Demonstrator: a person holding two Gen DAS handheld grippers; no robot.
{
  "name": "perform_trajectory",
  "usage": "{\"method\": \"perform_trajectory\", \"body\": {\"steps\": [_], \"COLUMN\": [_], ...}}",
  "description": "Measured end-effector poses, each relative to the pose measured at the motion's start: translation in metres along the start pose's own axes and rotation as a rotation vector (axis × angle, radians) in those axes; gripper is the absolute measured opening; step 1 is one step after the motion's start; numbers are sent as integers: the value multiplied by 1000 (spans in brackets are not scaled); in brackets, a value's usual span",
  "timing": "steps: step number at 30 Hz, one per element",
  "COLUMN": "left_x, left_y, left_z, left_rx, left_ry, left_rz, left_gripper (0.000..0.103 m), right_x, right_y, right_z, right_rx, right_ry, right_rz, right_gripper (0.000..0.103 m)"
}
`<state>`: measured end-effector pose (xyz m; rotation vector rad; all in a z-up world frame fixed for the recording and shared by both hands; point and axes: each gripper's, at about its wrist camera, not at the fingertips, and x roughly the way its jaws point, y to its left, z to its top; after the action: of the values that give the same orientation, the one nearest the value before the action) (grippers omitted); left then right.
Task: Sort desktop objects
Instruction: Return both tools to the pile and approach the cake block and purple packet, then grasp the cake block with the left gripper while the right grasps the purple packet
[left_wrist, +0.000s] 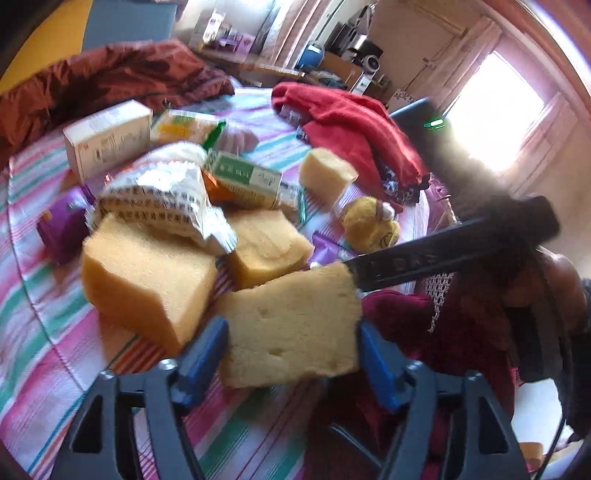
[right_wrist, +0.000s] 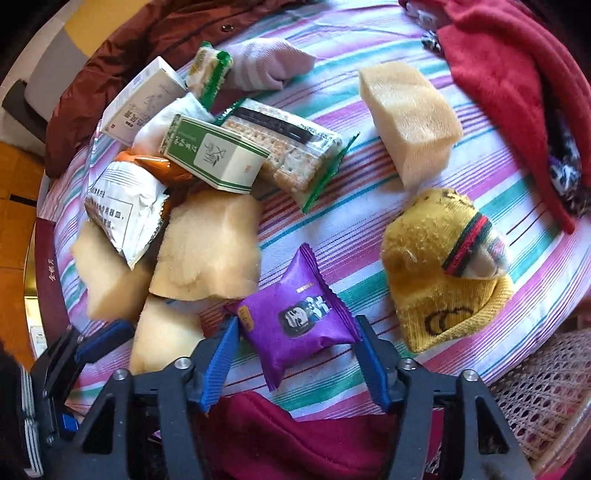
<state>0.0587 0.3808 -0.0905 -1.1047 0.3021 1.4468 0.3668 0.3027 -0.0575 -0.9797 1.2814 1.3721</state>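
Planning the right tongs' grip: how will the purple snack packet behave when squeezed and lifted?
The purple snack packet looks puffed, so it would probably give under the pads and weigh little. Its glossy wrapper may be slippery. Its crimped ends look floppy, so gripping the middle seems safer.

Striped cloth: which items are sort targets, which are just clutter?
Job:
yellow sponge between left gripper pads
purple snack packet between right gripper pads
green-and-white box
cracker pack

Lying about:
red towel
brown jacket
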Motion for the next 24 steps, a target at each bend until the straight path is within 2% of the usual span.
{"method": "perform_trajectory", "body": {"steps": [5,7,12,16,19,20,24], "left_x": [6,7,3,-2,-11,-15,-32], "left_y": [-2,-6,-15,-14,-10,-9,-8], "left_z": [0,-1,-7,-8,-13,-14,-20], "left_rx": [-13,1,57,40,21,12,6], "left_ry": [4,1,-15,-33,-48,-55,-93], "left_rz": [13,29,56,64,66,62,82], "left_gripper": [76,72,63,62,62,62,62], "right_x": [-14,-20,-38,-37,-26,-24,-17], "right_y": [11,11,7,5,-7,-6,7], "right_z": [-13,-16,-27,-29,-22,-23,-24], "right_rx": [-36,-30,-4,-12,10,16,-25], "right_ry": [-55,-81,-152,-120,-77,-57,-17], "right_rz": [-22,-14,34,44,83,84,67], "right_gripper": [51,49,34,36,44,50,51]}}
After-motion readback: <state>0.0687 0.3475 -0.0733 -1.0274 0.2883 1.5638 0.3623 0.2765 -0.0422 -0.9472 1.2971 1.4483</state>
